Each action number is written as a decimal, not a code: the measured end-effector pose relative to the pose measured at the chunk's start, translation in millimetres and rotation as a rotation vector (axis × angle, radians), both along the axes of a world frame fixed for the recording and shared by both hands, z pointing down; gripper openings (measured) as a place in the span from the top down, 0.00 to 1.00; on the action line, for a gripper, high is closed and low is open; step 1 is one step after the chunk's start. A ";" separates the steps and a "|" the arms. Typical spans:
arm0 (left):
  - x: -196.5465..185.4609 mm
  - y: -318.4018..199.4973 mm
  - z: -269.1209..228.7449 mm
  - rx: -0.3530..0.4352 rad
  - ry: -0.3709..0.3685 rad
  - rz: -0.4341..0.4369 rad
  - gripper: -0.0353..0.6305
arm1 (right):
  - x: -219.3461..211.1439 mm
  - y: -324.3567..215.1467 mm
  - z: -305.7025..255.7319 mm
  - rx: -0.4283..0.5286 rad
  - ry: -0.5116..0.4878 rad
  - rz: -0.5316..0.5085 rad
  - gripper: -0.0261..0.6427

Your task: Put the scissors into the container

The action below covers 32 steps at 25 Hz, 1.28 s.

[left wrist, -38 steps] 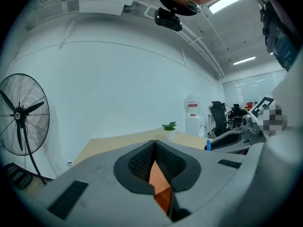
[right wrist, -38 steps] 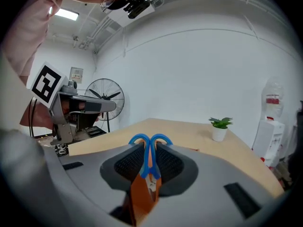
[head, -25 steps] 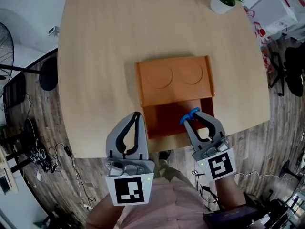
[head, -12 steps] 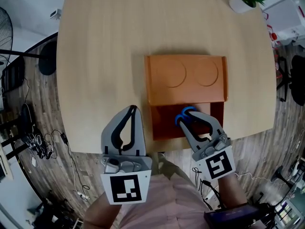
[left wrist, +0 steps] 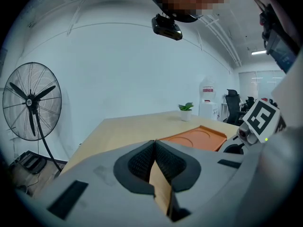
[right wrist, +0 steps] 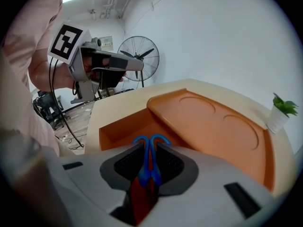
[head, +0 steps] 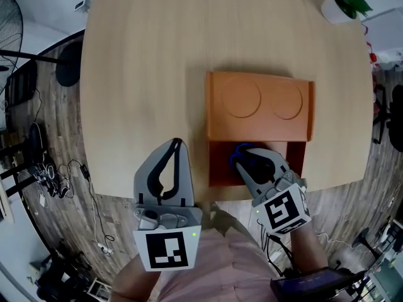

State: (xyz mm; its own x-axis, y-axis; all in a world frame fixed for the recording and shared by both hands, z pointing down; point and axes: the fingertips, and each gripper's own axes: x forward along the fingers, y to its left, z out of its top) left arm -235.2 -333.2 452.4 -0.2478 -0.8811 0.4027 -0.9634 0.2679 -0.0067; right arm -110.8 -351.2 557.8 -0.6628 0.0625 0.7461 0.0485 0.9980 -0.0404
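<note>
Grippers come nearest, both hanging over the desk's near edge. The left gripper [head: 177, 145] sits to the left of the box, its tips just over the near edge. Its own view shows the two jaws pressed together at the tips with nothing between them, so it is clenched and empty.

The right gripper [head: 252, 162] is clamped on the scissors [right wrist: 144, 174]. The blue handles are pinched between the dark pads, and the two handle loops poke out past the jaw tips. From the head view the jaw tips and the loops lie over the uncovered near part of the orange container [head: 210, 163]. I cannot tell whether the scissors touch its floor.

The container stands on the desk [head: 145, 74] close to the near edge, towards the right. Its lid [head: 259, 106], with two round recesses, covers the far part and leaves the near part open.

Beyond it the desk top runs bare to the far right corner, where a small potted plant [head: 345, 4] stands. A pedestal fan [left wrist: 31, 100] stands on the floor off the desk's far left corner.
</note>
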 end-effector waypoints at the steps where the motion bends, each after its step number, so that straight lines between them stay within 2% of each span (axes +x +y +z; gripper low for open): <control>1: -2.2 1.3 0.2 -0.002 0.000 -0.004 0.93 | -0.9 1.4 2.5 -0.004 0.007 -0.003 0.83; 8: -2.6 5.2 -4.3 0.007 -0.008 -0.021 0.93 | 0.8 1.6 9.2 -0.014 0.026 -0.011 0.83; 12: -5.4 14.5 -7.7 0.017 -0.014 -0.016 0.93 | -8.8 3.6 3.0 -0.011 -0.012 0.009 0.82; 18: 5.7 28.4 -33.1 0.073 -0.032 0.016 0.93 | -5.2 14.7 -30.8 0.010 -0.088 0.079 0.82; 22: 29.7 34.9 -62.7 0.128 -0.057 0.067 0.93 | 5.7 16.7 -77.0 0.045 -0.232 0.158 0.83; 26: 46.5 37.9 -95.8 0.202 -0.079 0.116 0.93 | 13.4 10.1 -134.9 0.055 -0.406 0.325 0.85; 29: 65.8 37.0 -122.8 0.280 -0.080 0.162 0.93 | 34.8 4.0 -176.3 0.116 -0.509 0.463 0.89; 32: 92.2 42.4 -150.8 0.344 -0.079 0.197 0.93 | 64.2 10.7 -210.7 0.196 -0.580 0.547 0.94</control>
State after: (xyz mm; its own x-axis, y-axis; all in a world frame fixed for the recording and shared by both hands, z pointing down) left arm -142.9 -290.8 301.6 -0.0793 -0.9949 0.0629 -0.9966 0.0778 -0.0252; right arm -46.6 -340.5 347.1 -0.8453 -0.4777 0.2392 -0.4878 0.8728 0.0191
